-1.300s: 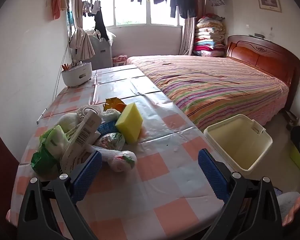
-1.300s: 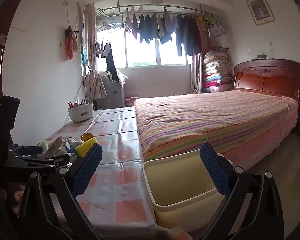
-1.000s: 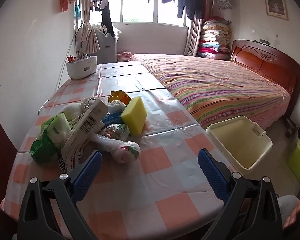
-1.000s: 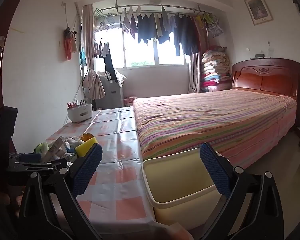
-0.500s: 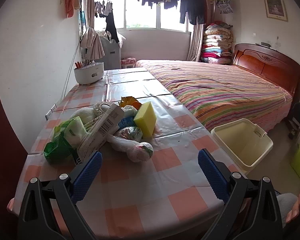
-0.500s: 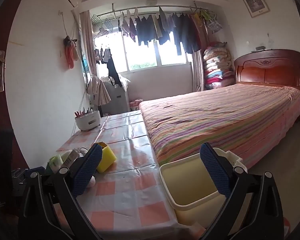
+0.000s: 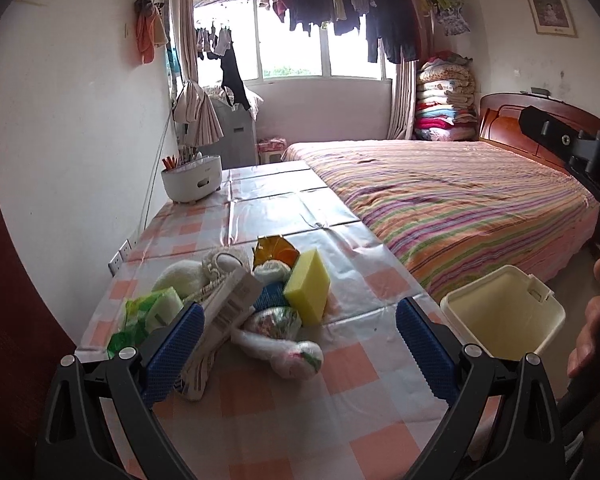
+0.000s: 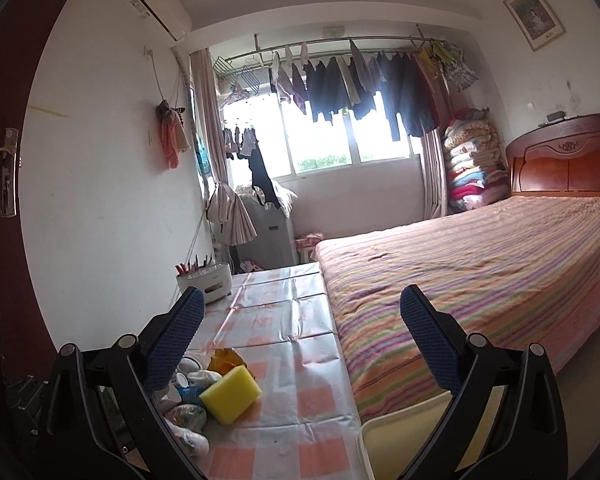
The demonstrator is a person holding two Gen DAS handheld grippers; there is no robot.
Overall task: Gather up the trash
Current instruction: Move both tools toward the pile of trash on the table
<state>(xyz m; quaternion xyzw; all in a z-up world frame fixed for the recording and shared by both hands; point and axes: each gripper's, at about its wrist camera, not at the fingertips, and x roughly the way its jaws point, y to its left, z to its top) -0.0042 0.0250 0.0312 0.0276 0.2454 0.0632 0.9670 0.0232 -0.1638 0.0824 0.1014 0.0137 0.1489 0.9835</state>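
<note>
Both the left gripper (image 7: 296,342) and right gripper (image 8: 300,330) hold jaws wide, empty.

One sponge (image 7: 307,286) (yellow), one bin (image 7: 500,314)

You have a yellow sponge (image 7: 308,286) standing out in the heap, beside a bright green wrapper (image 7: 134,320), an orange-and-gold foil scrap (image 7: 275,250) and a white carton (image 7: 224,312) printed with a black barcode. Under it all your tablecloth (image 7: 284,396) is checked in pale orange and white, glossy, and the bin (image 7: 500,316) to its right is plain cream. Your left gripper (image 7: 296,344) and right gripper (image 8: 300,336) both carry blue textured pads on black frames, and the bedspread (image 7: 460,200) runs in pink, orange, green and purple stripes.
</note>
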